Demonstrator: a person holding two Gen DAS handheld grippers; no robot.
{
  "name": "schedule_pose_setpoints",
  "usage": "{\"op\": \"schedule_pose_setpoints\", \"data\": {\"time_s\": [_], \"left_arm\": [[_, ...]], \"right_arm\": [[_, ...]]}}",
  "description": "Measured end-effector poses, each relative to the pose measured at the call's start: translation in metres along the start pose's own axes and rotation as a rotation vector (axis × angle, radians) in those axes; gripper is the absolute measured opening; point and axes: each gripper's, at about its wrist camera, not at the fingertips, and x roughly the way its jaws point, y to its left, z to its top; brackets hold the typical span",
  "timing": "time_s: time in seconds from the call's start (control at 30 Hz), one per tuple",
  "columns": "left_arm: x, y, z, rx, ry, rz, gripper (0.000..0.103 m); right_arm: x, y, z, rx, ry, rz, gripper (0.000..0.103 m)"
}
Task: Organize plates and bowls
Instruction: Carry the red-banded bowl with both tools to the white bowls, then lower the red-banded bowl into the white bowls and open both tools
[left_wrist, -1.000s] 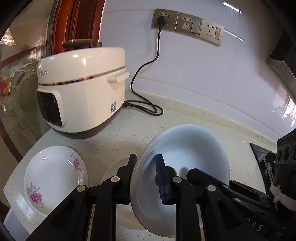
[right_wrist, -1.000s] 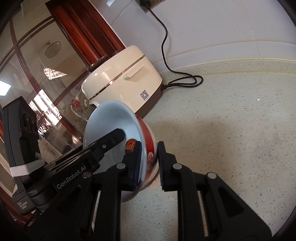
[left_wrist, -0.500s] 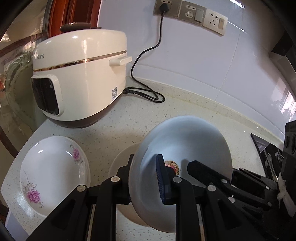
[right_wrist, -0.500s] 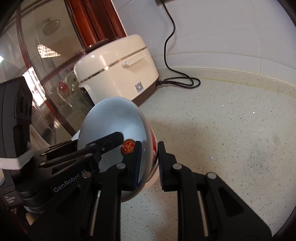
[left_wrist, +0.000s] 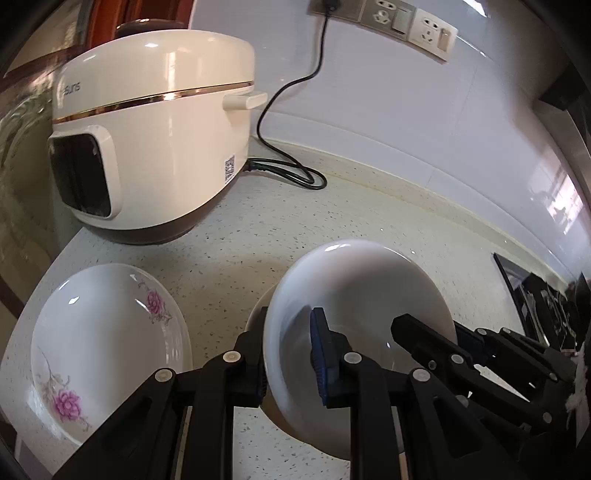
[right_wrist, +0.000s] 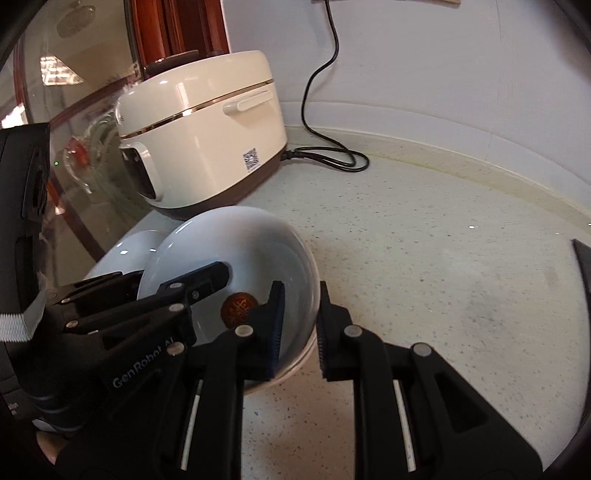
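Note:
A white bowl (left_wrist: 362, 291) with a red-brown medallion (right_wrist: 238, 307) inside hangs tilted just over the counter, held by both grippers. My left gripper (left_wrist: 290, 350) is shut on its left rim, one finger inside and one outside. My right gripper (right_wrist: 300, 328) is shut on the opposite rim, and shows in the left wrist view as a right gripper (left_wrist: 443, 332) at the bowl's far side. A cream bowl (left_wrist: 258, 314) stands on the counter directly beneath, mostly hidden. A flowered white plate (left_wrist: 107, 339) lies on the counter to the left.
A cream rice cooker (left_wrist: 155, 140) stands at the back left, its black cord (left_wrist: 291, 173) running up to the wall sockets (left_wrist: 402, 22). A glass door (right_wrist: 74, 122) borders the counter's left edge. A black stove edge (right_wrist: 583, 266) sits at the right.
The bowl has tipped from steeply tilted toward level and come down closer to the cream bowl. Both grippers moved nearer the counter and the rice cooker; the bowl's red outside no longer shows.

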Motion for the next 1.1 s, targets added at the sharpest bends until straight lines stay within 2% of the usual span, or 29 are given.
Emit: {"op": "schedule_pose_setpoints", "data": {"time_s": [0.27, 0.33, 0.43, 0.5, 0.6, 0.63, 0.7, 0.8, 0.93, 1.0, 1.1], "left_arm": [[0.004, 0.003, 0.002, 0.061, 0.007, -0.058, 0.02], [0.004, 0.002, 0.002, 0.086, 0.0, -0.064, 0.024], [0.0, -0.004, 0.001, 0.148, -0.027, -0.071, 0.038], [-0.001, -0.008, 0.001, 0.167, -0.017, -0.12, 0.059], [-0.002, -0.013, -0.001, 0.188, -0.02, -0.152, 0.071], [-0.003, -0.013, -0.001, 0.191, -0.02, -0.168, 0.072], [-0.002, -0.008, 0.002, 0.18, -0.007, -0.234, 0.08], [-0.003, 0.003, 0.006, 0.139, 0.0, -0.322, 0.082], [-0.011, 0.029, 0.019, 0.057, -0.043, -0.418, 0.086], [-0.012, 0.04, 0.027, 0.008, -0.058, -0.426, 0.087], [-0.009, 0.052, 0.035, -0.028, -0.051, -0.421, 0.089]], "right_arm": [[-0.003, 0.012, -0.005, 0.005, 0.018, -0.125, 0.023], [-0.003, 0.012, -0.007, 0.016, 0.023, -0.139, 0.024], [-0.003, 0.01, -0.012, 0.037, 0.025, -0.171, 0.024], [-0.002, 0.008, -0.016, 0.059, 0.018, -0.169, 0.035], [-0.004, 0.007, -0.02, 0.1, 0.0, -0.163, 0.041], [-0.004, 0.007, -0.022, 0.111, -0.011, -0.159, 0.044], [-0.008, 0.004, -0.025, 0.144, -0.031, -0.166, 0.05], [-0.016, -0.005, -0.03, 0.227, -0.066, -0.133, 0.054], [-0.039, -0.021, -0.041, 0.357, -0.157, -0.082, 0.063], [-0.047, -0.028, -0.047, 0.402, -0.182, -0.066, 0.065], [-0.051, -0.033, -0.051, 0.428, -0.173, -0.059, 0.07]]}}
